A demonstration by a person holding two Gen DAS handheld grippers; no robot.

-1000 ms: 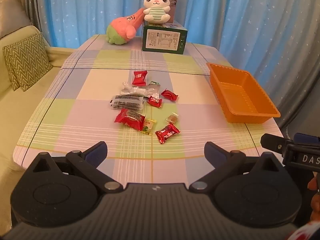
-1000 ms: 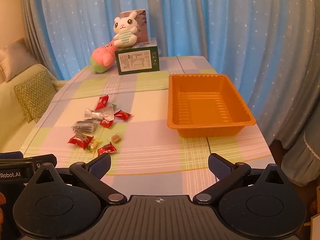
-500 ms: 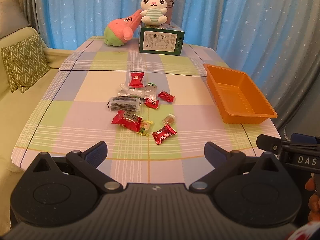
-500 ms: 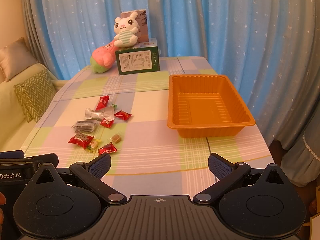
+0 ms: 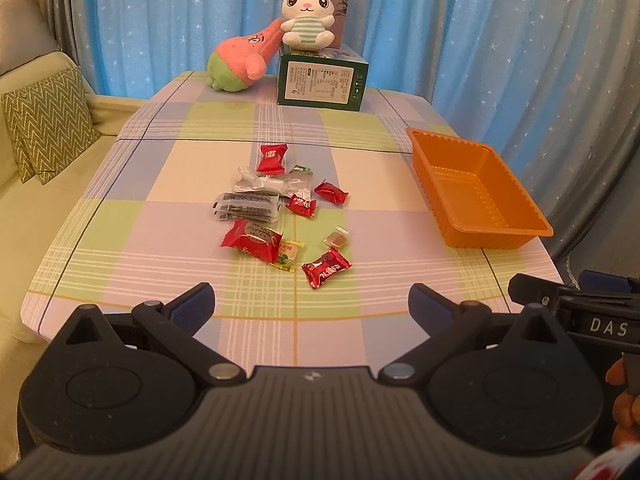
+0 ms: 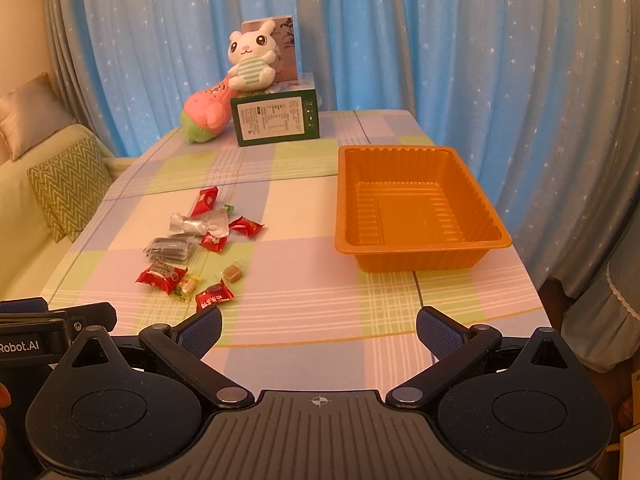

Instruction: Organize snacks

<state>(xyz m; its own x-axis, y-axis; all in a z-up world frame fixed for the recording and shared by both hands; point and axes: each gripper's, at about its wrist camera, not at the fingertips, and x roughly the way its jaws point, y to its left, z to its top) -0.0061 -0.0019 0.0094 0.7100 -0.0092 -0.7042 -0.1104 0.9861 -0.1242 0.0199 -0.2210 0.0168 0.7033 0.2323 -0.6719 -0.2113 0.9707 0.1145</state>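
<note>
Orange tray [image 6: 420, 216] by table's right edge sat empty, snacks [image 5: 280, 216] mid-table untouched, both grippers [image 5: 311, 300] [image 6: 318, 326] spread wide w/ nothing held

Checked table [image 5: 168, 264]: snacks [image 5: 280, 216], orange tray [image 5: 472, 184]

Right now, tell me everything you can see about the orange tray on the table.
The orange tray is a rectangular, open-topped container that looks like thin moulded plastic, with ribbed, sloping walls, a flat floor and a flared rim. It sits upright and level on the checked tablecloth, on the right side of the table near the curtain. Nothing is inside it. The scattered snacks lie well apart to its left, and neither gripper touches it.
</note>
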